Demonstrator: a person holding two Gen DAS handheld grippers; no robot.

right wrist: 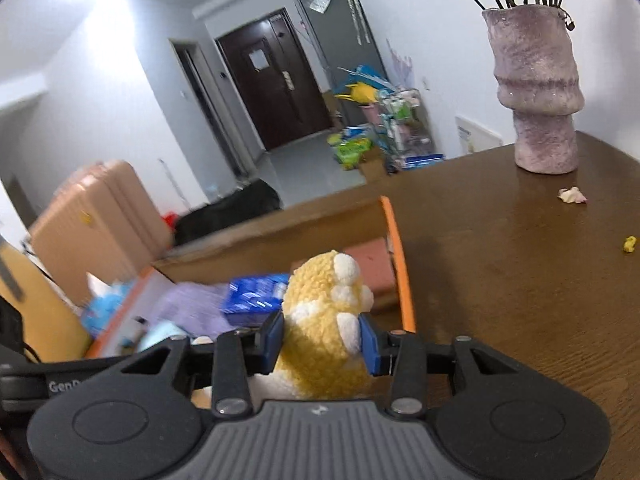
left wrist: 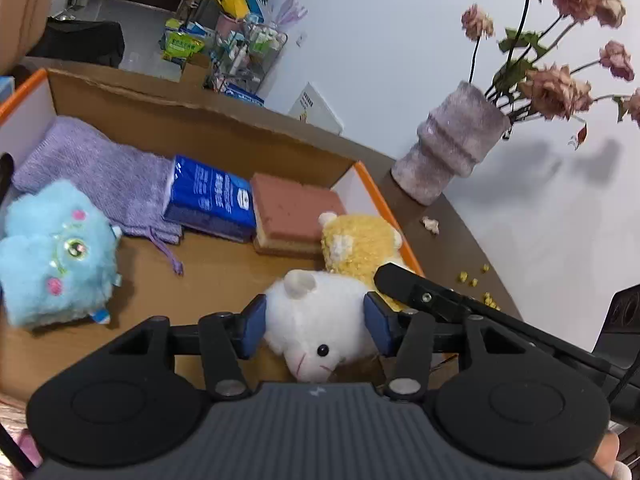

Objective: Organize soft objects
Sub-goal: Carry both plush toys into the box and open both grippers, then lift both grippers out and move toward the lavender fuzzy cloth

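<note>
My left gripper [left wrist: 316,322] is shut on a white plush mouse [left wrist: 320,320] and holds it over the near right part of an open cardboard box [left wrist: 208,124]. My right gripper [right wrist: 322,340] is shut on a yellow plush toy [right wrist: 328,320], which also shows in the left wrist view [left wrist: 360,244] at the box's right wall. The right gripper's black finger [left wrist: 424,292] shows there too. In the box lie a blue plush [left wrist: 56,256], a purple knitted pouch [left wrist: 96,172], a blue tissue pack [left wrist: 212,196] and a pink sponge [left wrist: 296,216].
The box has orange edges [right wrist: 398,260] and stands on a brown table [right wrist: 520,280]. A purple vase [right wrist: 536,92] with dried flowers stands at the far right of the table. Petals and yellow crumbs [left wrist: 476,280] lie near it. A suitcase [right wrist: 100,220] stands beyond the table.
</note>
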